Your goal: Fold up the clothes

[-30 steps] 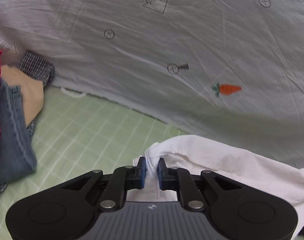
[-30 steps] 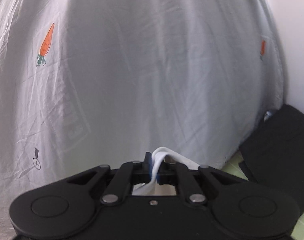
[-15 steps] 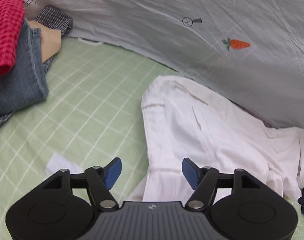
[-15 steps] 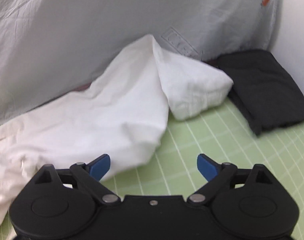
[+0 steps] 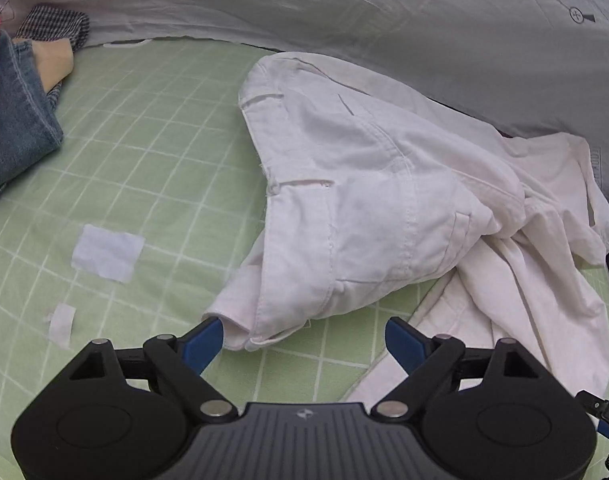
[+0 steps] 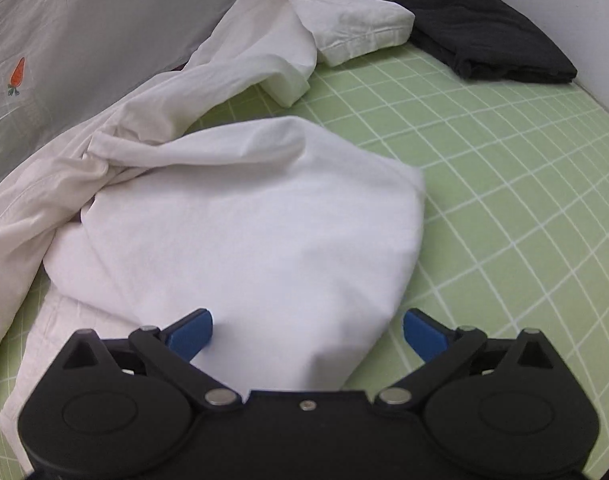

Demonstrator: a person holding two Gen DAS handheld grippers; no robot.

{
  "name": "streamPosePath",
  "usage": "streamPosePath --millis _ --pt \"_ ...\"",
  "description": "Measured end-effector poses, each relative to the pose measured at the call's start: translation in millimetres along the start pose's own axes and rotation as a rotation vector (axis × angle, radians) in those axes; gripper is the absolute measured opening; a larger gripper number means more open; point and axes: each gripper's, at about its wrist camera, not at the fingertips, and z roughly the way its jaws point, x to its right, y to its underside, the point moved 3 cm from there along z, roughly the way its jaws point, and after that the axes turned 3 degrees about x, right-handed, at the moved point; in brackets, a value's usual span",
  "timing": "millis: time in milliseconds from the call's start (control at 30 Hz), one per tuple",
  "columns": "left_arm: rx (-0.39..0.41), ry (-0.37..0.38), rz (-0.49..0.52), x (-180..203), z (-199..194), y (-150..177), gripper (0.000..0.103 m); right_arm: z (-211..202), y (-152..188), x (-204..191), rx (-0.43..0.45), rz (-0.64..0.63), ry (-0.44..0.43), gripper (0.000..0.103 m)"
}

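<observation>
One white garment sprawls crumpled across the green checked sheet, its far edge against the grey carrot-print cover. Folded dark clothing sits beyond it, denim to the left. Left gripper and right gripper are both opening wide, pads clear of the cloth lying between them.

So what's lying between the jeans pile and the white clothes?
In the left wrist view, only green checked sheet separates the jeans and white garment, with paper scraps nearer the camera.
</observation>
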Motion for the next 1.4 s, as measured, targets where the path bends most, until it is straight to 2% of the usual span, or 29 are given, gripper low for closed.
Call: streamPosePath --millis 200,467,533,600,633,667,700,767,833,867,900,967,1067,1167,1300,1400 --pt "-0.005 0.000 0.100 0 11 -9 0.088 -12 26 -8 -0.005 0.013 0.005 0.103" --pt "-0.008 0.002 0.105 -1 23 -16 0.088 -10 37 -9 -0.047 -0.002 0.030 0.101" --pt "-0.010 -0.008 0.126 1 27 -18 0.089 -8 35 -8 -0.048 0.000 0.035 0.096" --pt "-0.012 -0.016 0.136 2 31 -20 0.087 -8 30 -9 -0.033 -0.005 0.048 0.077" --pt "-0.014 -0.018 0.129 1 32 -22 0.087 -8 28 -9 -0.028 -0.005 0.037 0.059" --pt "-0.017 -0.020 0.122 1 33 -24 0.085 -9 26 -11 -0.026 0.001 0.012 0.046" --pt "-0.019 -0.022 0.115 0 33 -25 0.082 -10 25 -12 -0.023 0.000 0.002 0.040" --pt "-0.016 -0.027 0.108 -1 32 -27 0.077 -14 24 -15 -0.004 -0.032 -0.018 0.022" --pt "-0.003 -0.032 0.094 -2 29 -26 0.070 -20 22 -16 0.028 -0.078 -0.018 0.017" --pt "0.007 -0.036 0.084 -2 27 -27 0.061 -24 20 -14 0.051 -0.103 -0.002 0.016" --pt "0.017 -0.042 0.074 -2 24 -27 0.053 -28 17 -12 0.078 -0.134 0.037 0.015" --pt "0.038 -0.071 0.067 0 16 -27 0.045 -38 8 -8 0.155 -0.245 0.149 0.012" --pt "0.070 -0.120 0.060 4 3 -27 0.041 -52 -4 8 0.259 -0.372 0.278 0.011" --pt "0.082 -0.132 0.011 4 -9 -23 0.037 -61 -23 40 0.310 -0.385 0.347 0.011" --pt "0.095 -0.150 -0.049 1 -26 -7 0.034 -61 -49 69 0.353 -0.451 0.392 0.011" --pt "0.129 -0.166 -0.095 -3 -50 5 0.028 -67 -74 71 0.418 -0.544 0.392 0.009"
